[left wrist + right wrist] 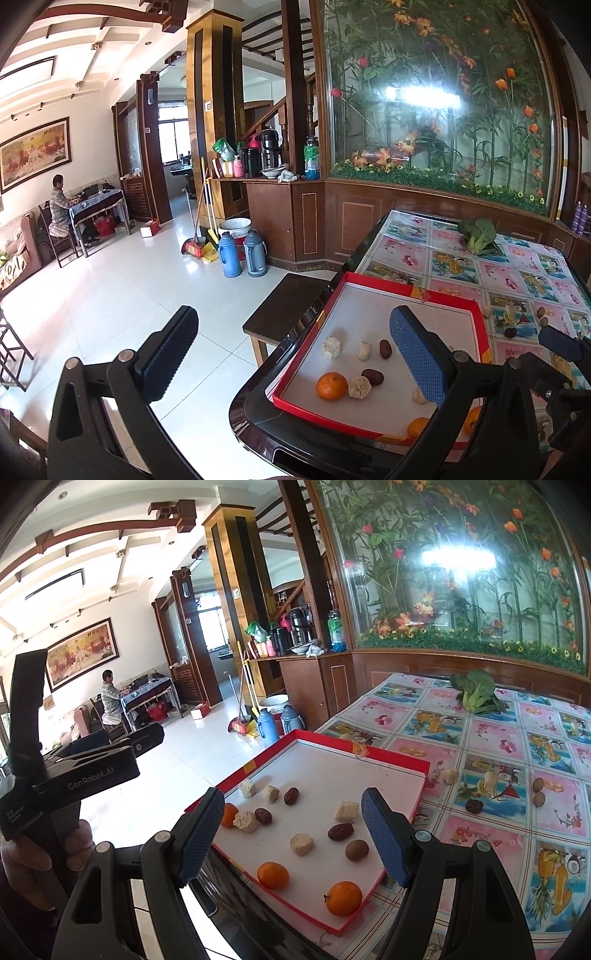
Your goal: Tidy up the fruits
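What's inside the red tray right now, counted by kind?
Oranges: 3
Pale chunks: 5
Red dates: 3
Brown round fruit: 1
Total in the red tray: 12

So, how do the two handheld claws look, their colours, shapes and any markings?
Both claws are black plastic frames with silver pivot pins. Each finger ends in a flat, blue pad with a dimpled texture. The left claw carries white "GenRobot.AI" lettering on its black body, seen from the right wrist view. The right claw looks the same.
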Tool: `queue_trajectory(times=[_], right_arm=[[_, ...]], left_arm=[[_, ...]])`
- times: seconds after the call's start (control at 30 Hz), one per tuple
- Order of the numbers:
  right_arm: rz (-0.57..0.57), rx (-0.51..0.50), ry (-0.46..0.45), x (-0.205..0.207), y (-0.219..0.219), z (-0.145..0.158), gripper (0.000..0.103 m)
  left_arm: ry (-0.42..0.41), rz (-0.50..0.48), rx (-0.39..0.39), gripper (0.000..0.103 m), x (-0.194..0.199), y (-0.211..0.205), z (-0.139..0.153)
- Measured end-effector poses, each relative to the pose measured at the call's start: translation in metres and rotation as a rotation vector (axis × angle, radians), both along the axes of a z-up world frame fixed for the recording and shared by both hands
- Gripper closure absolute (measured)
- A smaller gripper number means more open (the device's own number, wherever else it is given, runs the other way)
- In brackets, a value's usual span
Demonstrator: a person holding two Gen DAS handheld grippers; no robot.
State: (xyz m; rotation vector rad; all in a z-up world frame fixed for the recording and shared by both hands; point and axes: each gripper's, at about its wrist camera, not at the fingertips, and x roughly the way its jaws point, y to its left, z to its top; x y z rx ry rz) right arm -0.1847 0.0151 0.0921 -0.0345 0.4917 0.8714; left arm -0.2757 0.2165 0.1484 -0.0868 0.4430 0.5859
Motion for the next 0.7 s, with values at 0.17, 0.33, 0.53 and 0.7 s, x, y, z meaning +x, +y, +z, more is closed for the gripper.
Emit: queue_trajectory(times=[0.17, 0.33, 0.53, 0.7], right_arm=[[0.014, -0.006, -0.013, -0.008, 0.002, 0.001, 0.027], [0.017, -0.017, -0.011, -0.012, 0.004, -0.001, 0.027], [-0.005, -0.045, -0.002, -0.012, 0.009, -0.004, 0.027], [-0.071, -0.080, -0.008, -0.015, 0.008, -0.005, 0.027]], left_arm=[[-0.004, 0.003, -0.002, 0.000, -0.005, -0.003, 0.003], [-0.004, -0.009, 0.008, 0.000, -0.011, -0.012, 0.006], [0.008, -0.016, 0.002, 0.000, -0.010, -0.017, 0.006], [0.034, -0.007, 0.013, 0.000, -0.004, -0.026, 0.004]])
